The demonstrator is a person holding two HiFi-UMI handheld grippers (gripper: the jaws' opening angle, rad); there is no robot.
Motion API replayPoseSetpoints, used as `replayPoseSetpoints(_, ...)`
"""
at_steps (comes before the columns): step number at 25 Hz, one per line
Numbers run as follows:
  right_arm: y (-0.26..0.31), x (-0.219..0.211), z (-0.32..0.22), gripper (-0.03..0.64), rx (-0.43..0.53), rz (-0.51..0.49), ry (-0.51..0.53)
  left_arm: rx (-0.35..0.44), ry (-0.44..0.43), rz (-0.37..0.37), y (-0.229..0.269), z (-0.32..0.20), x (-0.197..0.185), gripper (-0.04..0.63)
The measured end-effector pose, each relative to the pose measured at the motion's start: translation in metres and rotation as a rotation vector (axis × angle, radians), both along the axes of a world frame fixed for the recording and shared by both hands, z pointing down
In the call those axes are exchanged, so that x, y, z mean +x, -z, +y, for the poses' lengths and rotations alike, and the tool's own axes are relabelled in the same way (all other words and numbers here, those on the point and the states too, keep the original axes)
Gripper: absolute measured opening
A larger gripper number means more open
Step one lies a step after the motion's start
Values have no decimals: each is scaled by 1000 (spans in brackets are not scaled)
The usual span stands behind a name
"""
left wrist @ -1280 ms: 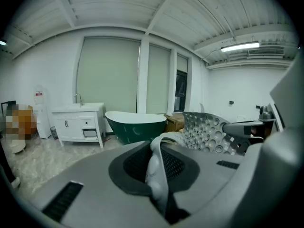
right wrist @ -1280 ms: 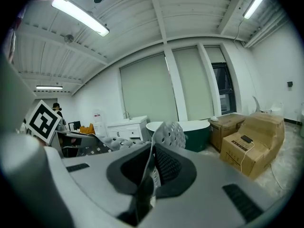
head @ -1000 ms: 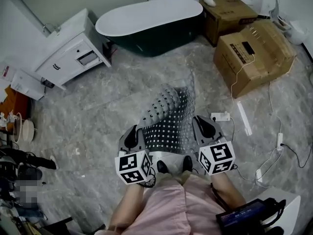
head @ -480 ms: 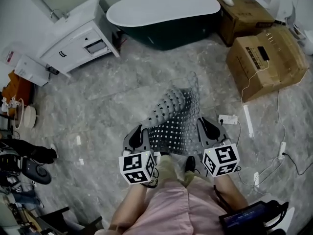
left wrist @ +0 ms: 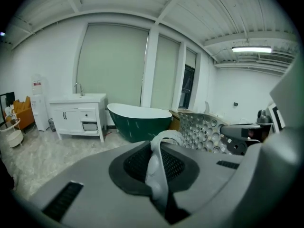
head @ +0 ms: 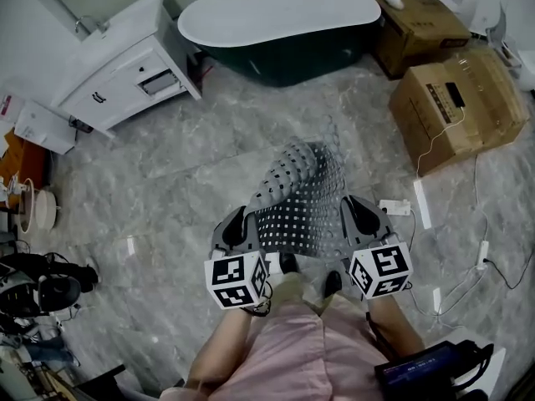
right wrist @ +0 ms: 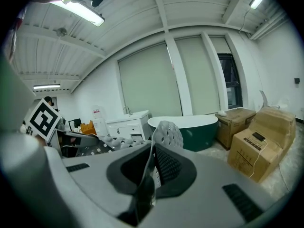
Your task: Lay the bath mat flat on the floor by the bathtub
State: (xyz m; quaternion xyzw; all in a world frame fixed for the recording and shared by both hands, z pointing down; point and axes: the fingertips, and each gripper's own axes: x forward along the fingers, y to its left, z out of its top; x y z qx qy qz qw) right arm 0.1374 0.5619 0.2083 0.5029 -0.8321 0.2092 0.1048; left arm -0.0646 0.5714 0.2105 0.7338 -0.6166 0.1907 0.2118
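bathtub (head: 280, 19) closer than a second ago, bath mat (head: 303, 197) carried forward, shoes (head: 288, 263) stepped ahead

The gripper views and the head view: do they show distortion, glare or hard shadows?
Left gripper view: strong fisheye with a black round border, the ceiling beams curve, yet the bathtub is sharp. Right gripper view: the same fisheye, and the ceiling lamp glares white. Head view: milder bending toward the edges, soft even light, no hard shadows, and the bath mat is clear.
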Motion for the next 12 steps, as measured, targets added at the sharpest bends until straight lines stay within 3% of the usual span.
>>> replayPoseSetpoints(12,28,-42,-64,31,83,1,-103,77,-81,36,26,-77,-51,38)
